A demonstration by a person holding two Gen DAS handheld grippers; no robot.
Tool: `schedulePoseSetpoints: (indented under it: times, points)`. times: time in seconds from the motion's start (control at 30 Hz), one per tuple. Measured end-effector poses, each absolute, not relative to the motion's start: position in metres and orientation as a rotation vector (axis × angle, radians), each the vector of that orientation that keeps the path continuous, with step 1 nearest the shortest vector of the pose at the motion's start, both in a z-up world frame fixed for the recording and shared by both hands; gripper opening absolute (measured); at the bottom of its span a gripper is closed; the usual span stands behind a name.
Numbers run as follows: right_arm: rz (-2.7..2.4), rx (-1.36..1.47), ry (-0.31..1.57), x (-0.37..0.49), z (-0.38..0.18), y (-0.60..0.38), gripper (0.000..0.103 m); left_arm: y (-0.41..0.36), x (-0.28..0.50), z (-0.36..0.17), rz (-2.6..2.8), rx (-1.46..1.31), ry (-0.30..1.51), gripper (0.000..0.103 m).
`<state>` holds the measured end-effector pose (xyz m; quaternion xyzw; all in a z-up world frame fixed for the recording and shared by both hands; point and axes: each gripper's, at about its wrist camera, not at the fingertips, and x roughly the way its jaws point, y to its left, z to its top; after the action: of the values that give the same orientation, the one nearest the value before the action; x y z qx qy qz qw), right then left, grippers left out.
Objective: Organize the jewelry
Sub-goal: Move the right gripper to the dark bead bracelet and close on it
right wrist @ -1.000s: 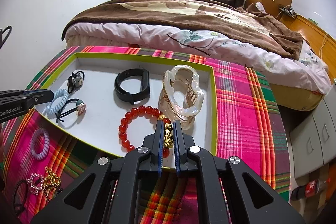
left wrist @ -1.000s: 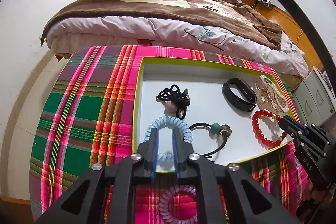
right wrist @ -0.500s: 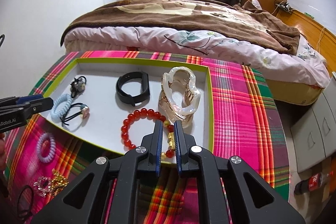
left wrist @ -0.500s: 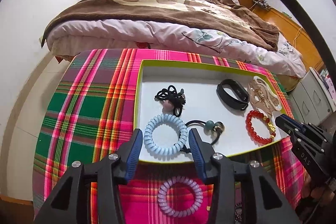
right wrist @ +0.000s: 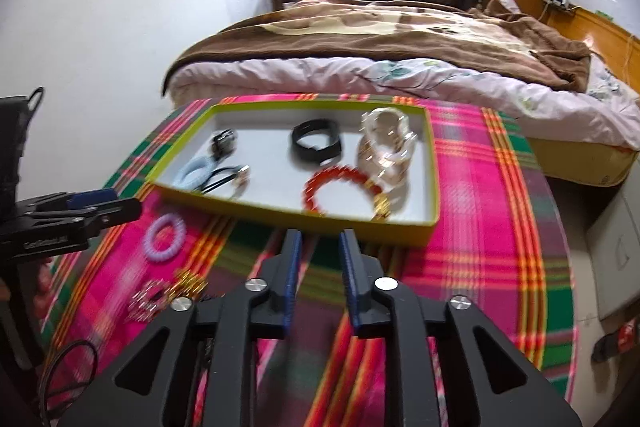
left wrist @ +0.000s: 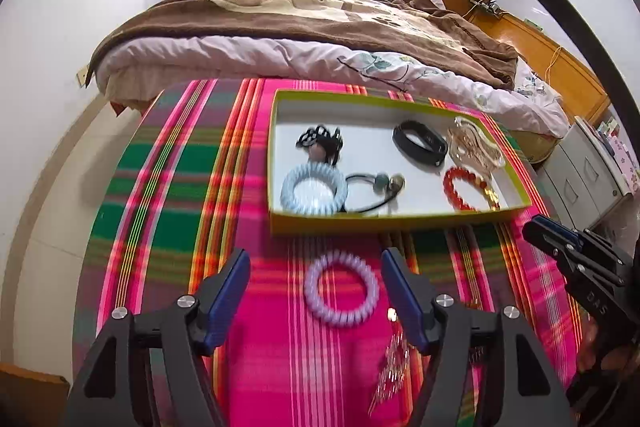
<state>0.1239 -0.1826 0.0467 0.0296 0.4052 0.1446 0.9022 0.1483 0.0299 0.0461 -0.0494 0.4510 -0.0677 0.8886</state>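
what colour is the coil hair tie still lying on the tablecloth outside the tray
Pale lilac; the coil hair tie shows best in the left wrist view.

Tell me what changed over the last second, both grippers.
The left gripper let go of the blue spiral hair tie, which now lies in the tray, then pulled back, open, over the purple spiral tie on the cloth. The right gripper released the red bead bracelet, opened and backed off the tray. The other pieces in the tray stayed put.
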Motion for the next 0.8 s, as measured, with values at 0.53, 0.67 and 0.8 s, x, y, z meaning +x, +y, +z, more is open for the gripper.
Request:
schedulePoseSetpoints:
  times: [0.53, 0.67, 0.8]
  points:
    - [0.510, 0.018, 0.891, 0.074, 0.021, -0.139, 0.041, 0.047, 0.092, 0.037, -0.118, -0.130, 0.942, 0.080]
    - [0.514, -0.023, 0.915, 0.074, 0.013, -0.128, 0.047, 0.051, 0.087, 0.036, -0.114, -0.140, 0.944, 0.080]
    - [0.512, -0.058, 0.929, 0.076, 0.009, -0.119, 0.049, 0.053, 0.084, 0.034, -0.113, -0.154, 0.946, 0.080]
